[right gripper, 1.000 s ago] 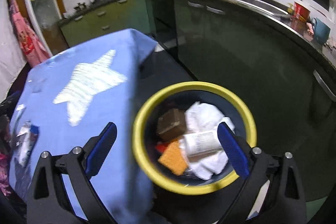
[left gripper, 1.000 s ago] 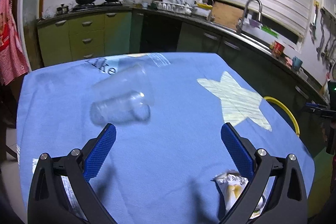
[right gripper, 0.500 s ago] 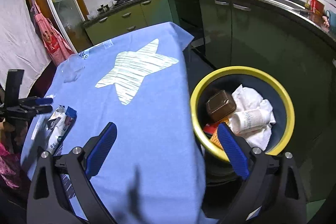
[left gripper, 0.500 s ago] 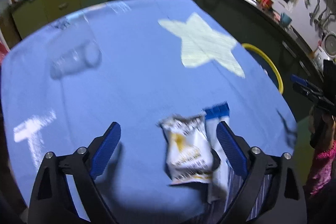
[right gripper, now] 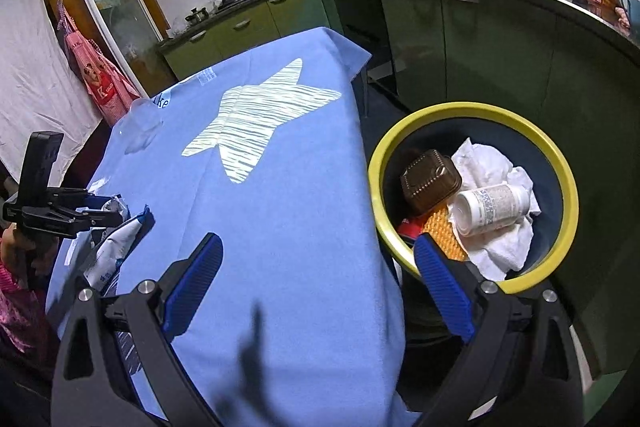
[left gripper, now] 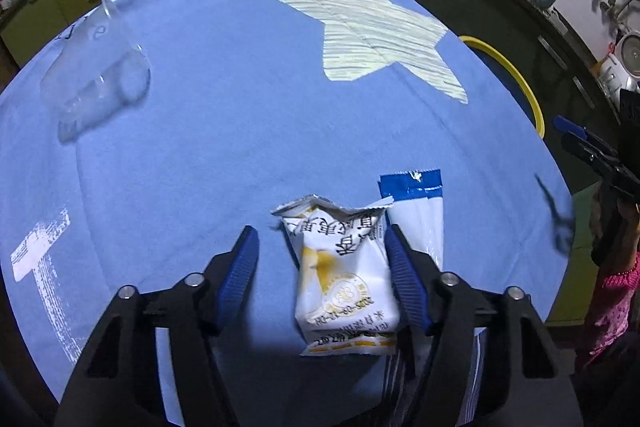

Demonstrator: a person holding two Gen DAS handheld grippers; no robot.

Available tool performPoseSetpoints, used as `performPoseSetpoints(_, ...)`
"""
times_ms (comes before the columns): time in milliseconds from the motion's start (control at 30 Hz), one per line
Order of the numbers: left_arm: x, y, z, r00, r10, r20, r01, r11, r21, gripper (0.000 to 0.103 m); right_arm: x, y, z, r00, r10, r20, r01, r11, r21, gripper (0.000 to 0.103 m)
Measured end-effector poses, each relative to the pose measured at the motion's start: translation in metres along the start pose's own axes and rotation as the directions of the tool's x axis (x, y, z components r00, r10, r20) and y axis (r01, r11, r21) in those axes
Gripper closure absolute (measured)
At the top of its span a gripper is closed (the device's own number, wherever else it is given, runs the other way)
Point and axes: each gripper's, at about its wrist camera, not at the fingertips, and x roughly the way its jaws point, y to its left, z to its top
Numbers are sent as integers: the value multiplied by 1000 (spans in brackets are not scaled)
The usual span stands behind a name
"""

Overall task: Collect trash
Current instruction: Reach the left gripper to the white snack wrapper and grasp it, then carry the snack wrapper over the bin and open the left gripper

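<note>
A white and yellow snack packet [left gripper: 344, 279] lies on the blue tablecloth [left gripper: 240, 127], between the fingers of my left gripper [left gripper: 320, 233]. Its jaws are closing: the right pad [left gripper: 404, 279] is at the packet's edge, while the left pad stands apart from it. A blue and white wrapper [left gripper: 416, 211] lies just right of the packet. A clear plastic cup [left gripper: 96, 83] lies on its side at the far left. My right gripper [right gripper: 316, 239] is open and empty above the table's edge, next to the yellow-rimmed bin [right gripper: 472, 109].
The bin holds a brown box [right gripper: 430, 181], a white bottle [right gripper: 492, 205], crumpled tissue and an orange sponge. Dark kitchen cabinets [right gripper: 500, 47] curve behind it. A white star [left gripper: 376, 31] marks the cloth. A pink sleeve [left gripper: 612, 303] shows at the right edge.
My left gripper tipped down and moved from the cup to over the snack packet, and its jaws narrowed around it. My right gripper swung from above the bin to the table's edge.
</note>
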Motion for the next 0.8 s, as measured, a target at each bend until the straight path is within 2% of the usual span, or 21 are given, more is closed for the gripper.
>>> performPoseSetpoints(100, -1, -3, -1, 1000, 5, -8, -5, 1000, 5, 46, 2, 2, 1, 1000, 4, -5, -4, 1000, -3, 11)
performPoseSetpoints(167, -1, -4, -1, 1000, -2, -8, 2, 1000, 3, 54, 4, 2, 1, 1000, 6, -7, -6, 1000, -4, 11)
performPoseSetpoints(200, -2, -4, -1, 1000, -5, -7, 5, 1000, 1, 55, 6, 3, 1, 1000, 8, -11, -8, 1000, -5, 11)
performPoseSetpoints(600, -15, -3, -9, 1000, 2, 20, -2, 1000, 7, 62, 3, 6, 2, 1000, 7, -4, -7, 1000, -10, 11)
performPoseSetpoints(800, -41, -2, -6, 997, 36, 72, -37, 999, 19, 62, 0, 7, 3, 1000, 3, 0, -3, 1000, -15, 11)
